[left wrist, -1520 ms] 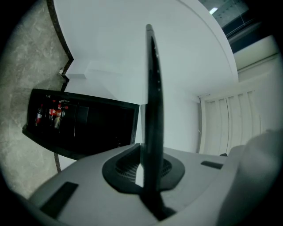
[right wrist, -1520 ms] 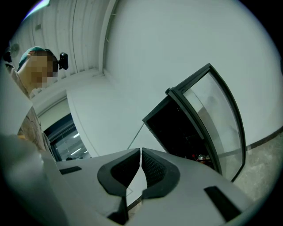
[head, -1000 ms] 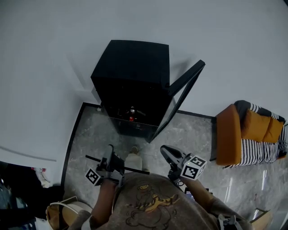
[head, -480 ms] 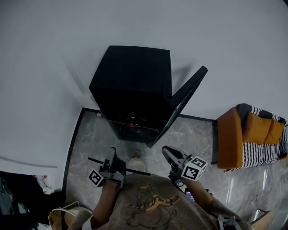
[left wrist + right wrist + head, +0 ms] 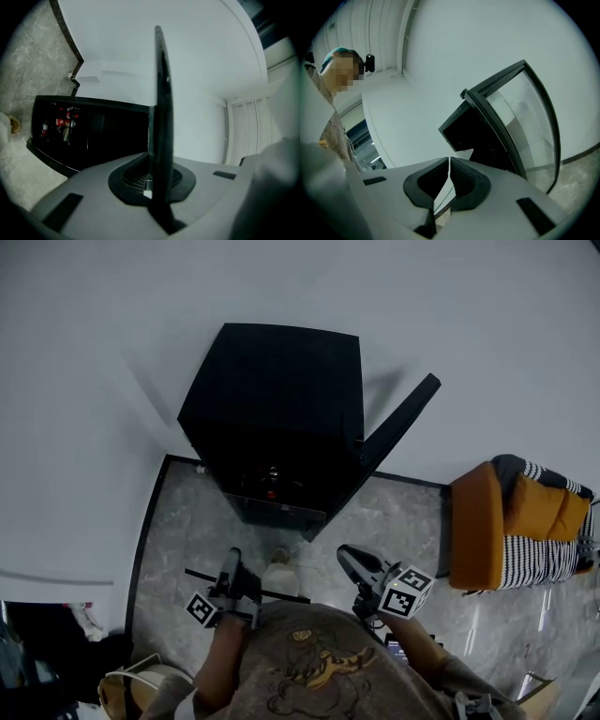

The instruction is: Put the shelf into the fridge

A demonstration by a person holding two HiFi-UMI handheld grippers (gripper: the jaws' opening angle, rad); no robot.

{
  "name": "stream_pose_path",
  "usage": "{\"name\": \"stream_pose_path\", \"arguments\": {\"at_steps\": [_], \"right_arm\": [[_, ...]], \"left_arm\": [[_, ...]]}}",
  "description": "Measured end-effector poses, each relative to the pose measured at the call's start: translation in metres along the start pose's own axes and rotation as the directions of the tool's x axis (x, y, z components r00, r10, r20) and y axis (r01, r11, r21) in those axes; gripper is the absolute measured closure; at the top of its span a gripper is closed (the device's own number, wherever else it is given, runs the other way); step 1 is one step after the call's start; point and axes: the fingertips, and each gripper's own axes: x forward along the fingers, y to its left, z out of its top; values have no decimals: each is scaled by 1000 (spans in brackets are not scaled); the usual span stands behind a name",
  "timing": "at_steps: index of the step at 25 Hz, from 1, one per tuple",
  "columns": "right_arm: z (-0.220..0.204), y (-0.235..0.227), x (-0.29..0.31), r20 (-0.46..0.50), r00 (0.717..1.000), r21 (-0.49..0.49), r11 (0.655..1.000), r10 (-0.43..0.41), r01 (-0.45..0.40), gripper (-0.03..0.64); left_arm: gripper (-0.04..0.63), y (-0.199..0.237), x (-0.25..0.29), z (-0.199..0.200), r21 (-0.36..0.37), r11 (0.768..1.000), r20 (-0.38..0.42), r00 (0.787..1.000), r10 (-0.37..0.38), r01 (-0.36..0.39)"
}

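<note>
The black fridge (image 5: 277,413) stands against the white wall with its glass door (image 5: 394,432) swung open to the right. The shelf (image 5: 281,594) shows as a thin dark bar held level in front of my chest, short of the fridge. My left gripper (image 5: 230,576) is shut on it. In the left gripper view the shelf (image 5: 161,108) rises edge-on from between the pads of the left gripper (image 5: 152,180). My right gripper (image 5: 349,559) is beside the bar's right end. In its own view the right gripper (image 5: 449,161) is shut on a thin pale pane edge, apparently the shelf's glass.
Red cans (image 5: 63,123) stand inside the fridge. An orange and striped armchair (image 5: 520,521) sits at the right. A pale shoe (image 5: 279,575) is on the marble floor in front of the fridge. A round pale object (image 5: 141,685) lies at the lower left.
The fridge has shifted slightly in the head view as the camera moved. Both grippers and the shelf keep nearly the same pose.
</note>
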Motion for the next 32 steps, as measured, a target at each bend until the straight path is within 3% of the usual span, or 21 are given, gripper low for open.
{"name": "stream_pose_path", "arguments": {"at_steps": [17,32], "right_arm": [[-4,-8,12,-62,998,6,1000,14,-13,592],[8,-15,14,-57,998,6,1000,-24,24,591]], "left_arm": [[580,59,3,7,-23,998,36,997,63,-62],[580,102,34,18,-30,993,13,993,117,-117]]}}
